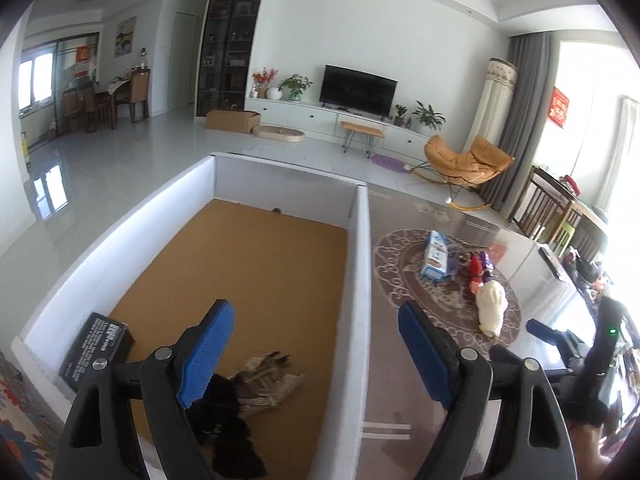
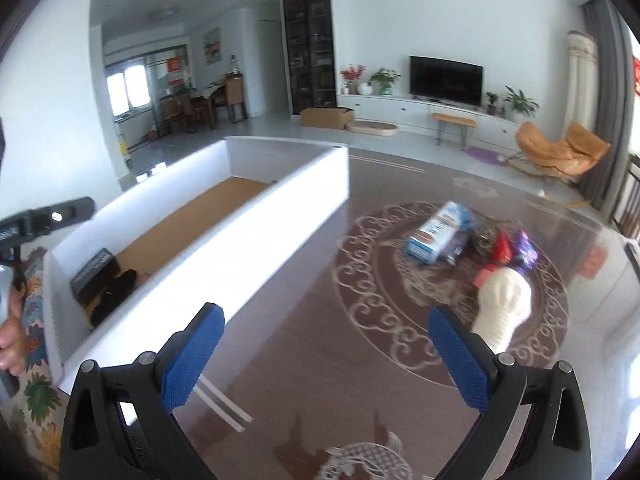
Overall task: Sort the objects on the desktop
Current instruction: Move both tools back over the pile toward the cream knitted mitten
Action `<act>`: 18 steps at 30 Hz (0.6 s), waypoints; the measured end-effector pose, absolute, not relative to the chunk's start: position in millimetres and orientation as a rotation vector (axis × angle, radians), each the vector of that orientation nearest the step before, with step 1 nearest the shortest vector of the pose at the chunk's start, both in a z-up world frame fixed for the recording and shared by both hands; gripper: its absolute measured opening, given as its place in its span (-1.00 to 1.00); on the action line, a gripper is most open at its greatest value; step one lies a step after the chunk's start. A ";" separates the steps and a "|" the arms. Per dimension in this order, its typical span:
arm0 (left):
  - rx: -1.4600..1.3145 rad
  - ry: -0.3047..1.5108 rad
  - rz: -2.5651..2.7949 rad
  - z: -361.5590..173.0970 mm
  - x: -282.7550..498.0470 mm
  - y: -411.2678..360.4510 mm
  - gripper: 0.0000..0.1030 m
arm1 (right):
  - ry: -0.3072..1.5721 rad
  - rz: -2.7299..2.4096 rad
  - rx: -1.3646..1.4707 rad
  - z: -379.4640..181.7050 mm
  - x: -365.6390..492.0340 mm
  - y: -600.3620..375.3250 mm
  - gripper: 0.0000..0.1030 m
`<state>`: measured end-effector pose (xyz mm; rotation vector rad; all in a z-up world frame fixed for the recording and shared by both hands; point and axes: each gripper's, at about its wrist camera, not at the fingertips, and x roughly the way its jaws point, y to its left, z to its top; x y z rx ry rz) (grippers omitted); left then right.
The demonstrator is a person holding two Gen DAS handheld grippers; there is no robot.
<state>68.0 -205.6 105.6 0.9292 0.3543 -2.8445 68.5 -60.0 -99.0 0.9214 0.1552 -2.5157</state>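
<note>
Above white box (image 1: 362, 264) — left gripper (image 1: 316, 350) agape; empty

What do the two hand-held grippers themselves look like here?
Both match: the left hand-held gripper and right hand-held gripper have black angular plastic arms with silver pivot pins, and blue fingers with a fine grid texture. A green light glows on the right one's body. No cables show.
</note>
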 end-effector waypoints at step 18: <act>1.399 0.022 -2.932 -2.7 -18.4 -18.8 0.78 | 0.050 -2.734 1.338 -185.8 36.7 103.2 0.98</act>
